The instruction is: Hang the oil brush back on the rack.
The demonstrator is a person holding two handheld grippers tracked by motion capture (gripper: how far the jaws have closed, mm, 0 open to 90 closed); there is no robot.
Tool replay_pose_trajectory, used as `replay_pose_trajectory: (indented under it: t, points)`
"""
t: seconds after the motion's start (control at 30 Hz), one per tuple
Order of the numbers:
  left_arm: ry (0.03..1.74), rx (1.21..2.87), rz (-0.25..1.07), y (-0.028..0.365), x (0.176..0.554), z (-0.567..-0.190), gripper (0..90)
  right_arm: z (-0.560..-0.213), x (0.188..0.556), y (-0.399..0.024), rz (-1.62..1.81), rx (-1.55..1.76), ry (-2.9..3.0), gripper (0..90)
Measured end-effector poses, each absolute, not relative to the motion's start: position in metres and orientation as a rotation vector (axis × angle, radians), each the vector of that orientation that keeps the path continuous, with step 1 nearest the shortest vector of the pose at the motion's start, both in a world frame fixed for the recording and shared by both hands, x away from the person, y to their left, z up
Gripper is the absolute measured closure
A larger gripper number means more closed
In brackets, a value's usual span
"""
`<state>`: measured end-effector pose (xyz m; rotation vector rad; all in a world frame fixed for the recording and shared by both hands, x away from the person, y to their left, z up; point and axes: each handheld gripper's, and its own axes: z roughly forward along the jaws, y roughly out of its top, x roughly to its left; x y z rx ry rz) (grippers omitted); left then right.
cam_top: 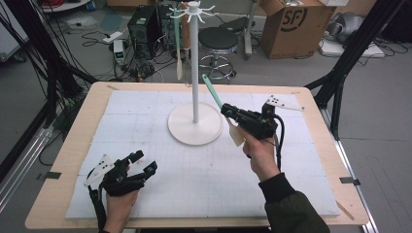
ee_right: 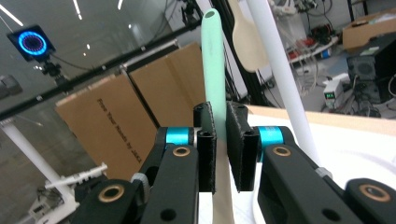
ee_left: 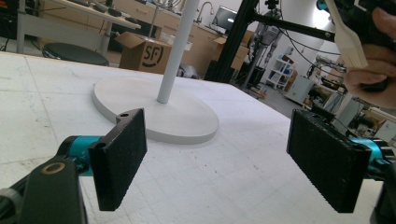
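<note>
Now my right gripper point(cam_top: 228, 112), clenched on the green-handled spatula point(cam_top: 213, 92) at frame centre, should lift its hole toward the rack's point(cam_top: 194, 58) top hook; left gripper point(cam_top: 141, 162) idles released.

Our left tongs point(cam_top: 144, 162) rest low near the tabletop's point(cam_top: 73, 145) front edge, jaws wide apart. Our right tongs point(cam_top: 226, 110) hang raised above the tabletop, jaws clamped nearly together, forearm angled inward.
</note>
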<state>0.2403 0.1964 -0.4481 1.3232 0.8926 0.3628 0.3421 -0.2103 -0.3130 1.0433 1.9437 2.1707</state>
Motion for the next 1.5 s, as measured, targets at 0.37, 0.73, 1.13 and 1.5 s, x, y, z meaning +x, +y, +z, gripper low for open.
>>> replay_pose_trajectory:
  t: [0.37,0.73,1.13,1.5]
  points:
    - [0.896,1.323,0.362,0.198,0.241,-0.449,20.2,-0.296,0.351,-0.213,2.245,1.004,1.855,83.0]
    - [0.895,1.327,0.358,0.197,0.242,-0.449,20.0,-0.283,0.357,-0.213,2.321,0.977,1.783,83.0]
    - [0.905,1.316,0.351,0.198,0.243,-0.451,20.0,-0.256,0.363,-0.203,2.372,0.904,1.743,83.1]
    - [0.909,1.313,0.344,0.199,0.244,-0.452,20.0,-0.238,0.370,-0.197,2.373,0.887,1.723,83.0]
